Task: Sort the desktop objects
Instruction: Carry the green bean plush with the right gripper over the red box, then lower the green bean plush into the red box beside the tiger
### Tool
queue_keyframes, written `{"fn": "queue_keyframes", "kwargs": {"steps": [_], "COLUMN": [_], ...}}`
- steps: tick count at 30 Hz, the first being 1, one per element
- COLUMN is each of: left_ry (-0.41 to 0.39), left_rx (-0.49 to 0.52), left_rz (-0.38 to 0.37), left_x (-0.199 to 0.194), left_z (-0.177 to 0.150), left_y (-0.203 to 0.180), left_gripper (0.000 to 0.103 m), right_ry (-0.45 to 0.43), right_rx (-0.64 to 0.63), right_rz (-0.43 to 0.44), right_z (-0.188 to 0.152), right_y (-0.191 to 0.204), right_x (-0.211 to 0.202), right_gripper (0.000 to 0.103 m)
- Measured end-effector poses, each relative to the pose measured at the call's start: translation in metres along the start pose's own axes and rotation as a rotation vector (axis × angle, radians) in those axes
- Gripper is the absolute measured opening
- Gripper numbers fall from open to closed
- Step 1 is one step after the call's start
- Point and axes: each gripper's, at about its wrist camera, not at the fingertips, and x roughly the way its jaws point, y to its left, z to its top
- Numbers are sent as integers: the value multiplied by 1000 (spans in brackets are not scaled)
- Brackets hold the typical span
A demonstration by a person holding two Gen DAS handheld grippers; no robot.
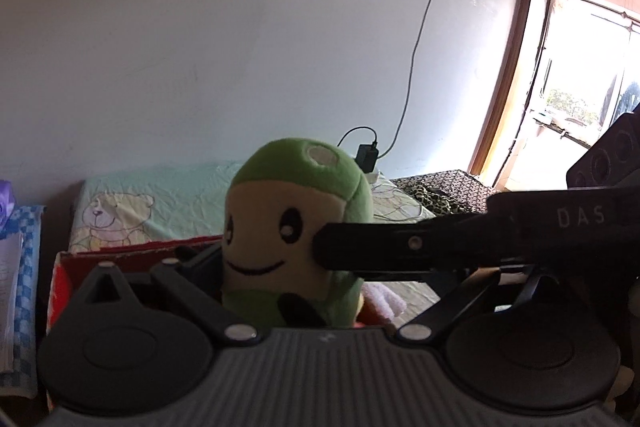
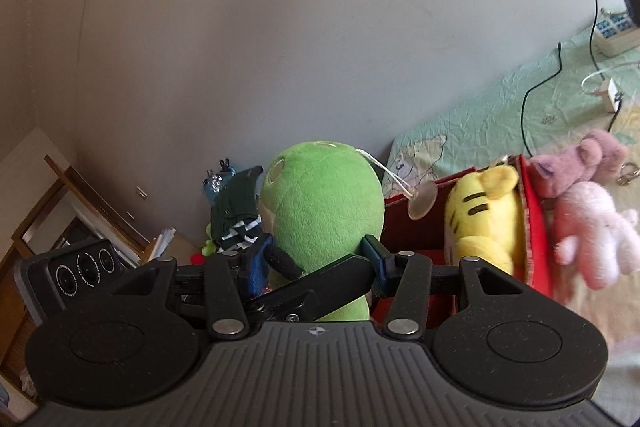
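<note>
Green plush (image 2: 320,211): one, clamped by both grippers' fingers; red box (image 2: 534,223) holds one yellow plush (image 2: 484,219); two pink plushes (image 2: 592,227) beside.

- Your left wrist camera looks level along its fingers, very near the smiling face of the green-and-cream plush doll (image 1: 296,223), toward the white wall and a sunlit doorway.
- Your right wrist camera faces that doll's green back (image 2: 324,211), equally near.
- Both views share the doll and the red cardboard box (image 2: 534,223).

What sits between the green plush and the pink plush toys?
In the right wrist view: the yellow tiger plush inside the red box, between green plush and pink plush toys.
</note>
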Motion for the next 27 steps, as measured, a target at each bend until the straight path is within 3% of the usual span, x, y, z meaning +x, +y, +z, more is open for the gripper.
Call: {"fn": "queue_keyframes", "kwargs": {"steps": [12, 19, 27], "left_ry": [156, 267, 294], "left_rx": [-146, -147, -123], "left_rz": [-13, -16, 37], "left_x": [42, 69, 74], "left_z": [-33, -48, -55], "left_y": [53, 61, 62], "left_gripper": [97, 96, 97], "right_ry": [156, 239, 281], "right_rx": [43, 44, 0], "right_rz": [-175, -273, -331], "right_z": [-6, -8, -12], "right_y": [-20, -31, -32], "right_x": [53, 70, 87], "right_gripper": [51, 44, 44]}}
